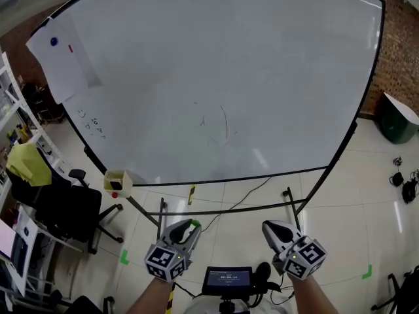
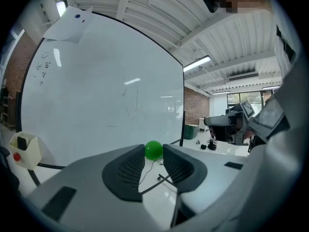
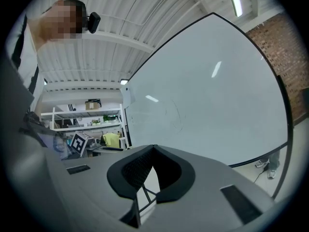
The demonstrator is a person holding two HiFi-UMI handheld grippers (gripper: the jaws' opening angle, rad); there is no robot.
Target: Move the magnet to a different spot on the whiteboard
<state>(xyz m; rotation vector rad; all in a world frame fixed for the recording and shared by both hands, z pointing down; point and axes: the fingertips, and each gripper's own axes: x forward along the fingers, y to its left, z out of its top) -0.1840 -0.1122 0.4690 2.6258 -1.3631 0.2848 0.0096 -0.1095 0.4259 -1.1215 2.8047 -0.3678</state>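
Your left tool (image 1: 192,228) is closed on the green magnet (image 2: 153,150). The little ball sits right between the tips, low in the middle of the left gripper view. Your right tool (image 3: 153,148) has its tips together and holds nothing. Both tools are low in the head view, well apart from the whiteboard (image 1: 216,64). So I think this is the carrying step: the magnet is off the board and not yet put down. Next, bring the left tool up to a bare part of the board. Press the magnet on, then open the tips and pull back gently.
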